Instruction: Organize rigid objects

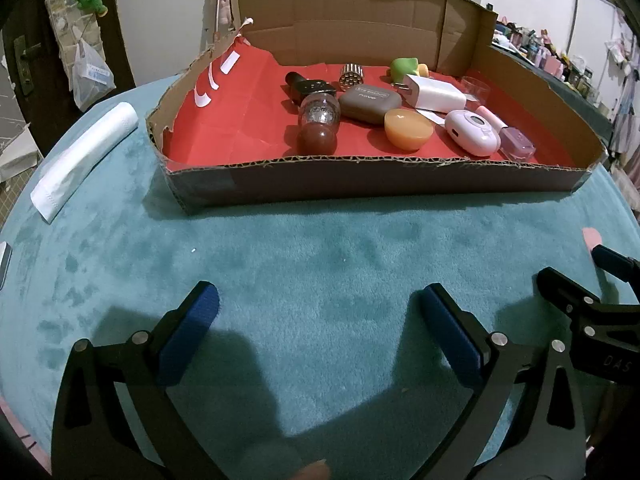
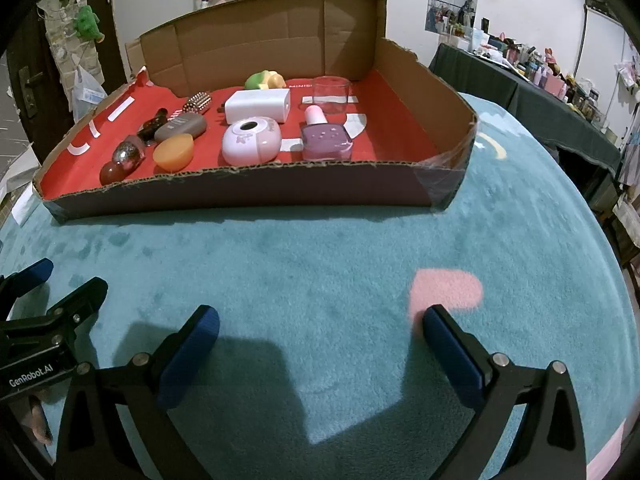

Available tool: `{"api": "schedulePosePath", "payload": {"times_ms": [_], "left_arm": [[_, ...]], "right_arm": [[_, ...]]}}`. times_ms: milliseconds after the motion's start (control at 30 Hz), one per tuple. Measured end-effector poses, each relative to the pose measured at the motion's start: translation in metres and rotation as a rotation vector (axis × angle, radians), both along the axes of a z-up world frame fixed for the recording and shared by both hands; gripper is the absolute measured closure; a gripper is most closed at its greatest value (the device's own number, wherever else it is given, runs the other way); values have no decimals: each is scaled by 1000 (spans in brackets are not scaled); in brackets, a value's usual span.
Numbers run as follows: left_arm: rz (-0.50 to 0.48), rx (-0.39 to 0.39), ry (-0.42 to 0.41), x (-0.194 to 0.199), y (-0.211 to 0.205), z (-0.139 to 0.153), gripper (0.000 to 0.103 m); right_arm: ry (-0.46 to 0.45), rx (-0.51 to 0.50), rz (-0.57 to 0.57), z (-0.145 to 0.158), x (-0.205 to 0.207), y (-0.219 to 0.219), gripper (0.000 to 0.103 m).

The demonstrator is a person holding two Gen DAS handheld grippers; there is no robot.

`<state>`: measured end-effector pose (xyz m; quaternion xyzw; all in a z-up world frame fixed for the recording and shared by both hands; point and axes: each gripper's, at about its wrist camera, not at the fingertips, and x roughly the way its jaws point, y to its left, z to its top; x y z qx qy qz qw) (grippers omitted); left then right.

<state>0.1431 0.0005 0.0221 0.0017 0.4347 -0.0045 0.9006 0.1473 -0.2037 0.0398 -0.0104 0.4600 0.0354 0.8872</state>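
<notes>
Left gripper [image 1: 318, 308] hangs over bare teal cloth [image 1: 320, 248], jaws spread wide, nothing between them. Right gripper [image 2: 320, 330] sits just beside it, jaws likewise spread and empty. At twelve o'clock from both stands the cardboard tray [image 1: 360, 180]. On its red lining, from ten towards two o'clock: brown bottle [image 1: 318, 124], brown case [image 1: 370, 102], orange dome [image 1: 408, 128], white charger [image 1: 434, 94], pink case [image 1: 472, 130], purple bottle [image 1: 516, 142], clear cup [image 2: 332, 94] behind.

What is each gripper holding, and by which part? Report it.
Nothing is held. The left gripper and right gripper are open and empty over the teal plush cloth.
</notes>
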Motion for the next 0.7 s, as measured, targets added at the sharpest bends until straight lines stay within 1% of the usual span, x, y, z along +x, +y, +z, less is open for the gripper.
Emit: {"api": "schedulePosePath", "payload": {"times_ms": [700], "left_arm": [[0,0,0,0,0,0,0]], "right_arm": [[3,5,-2,0,2,0,0]]}}
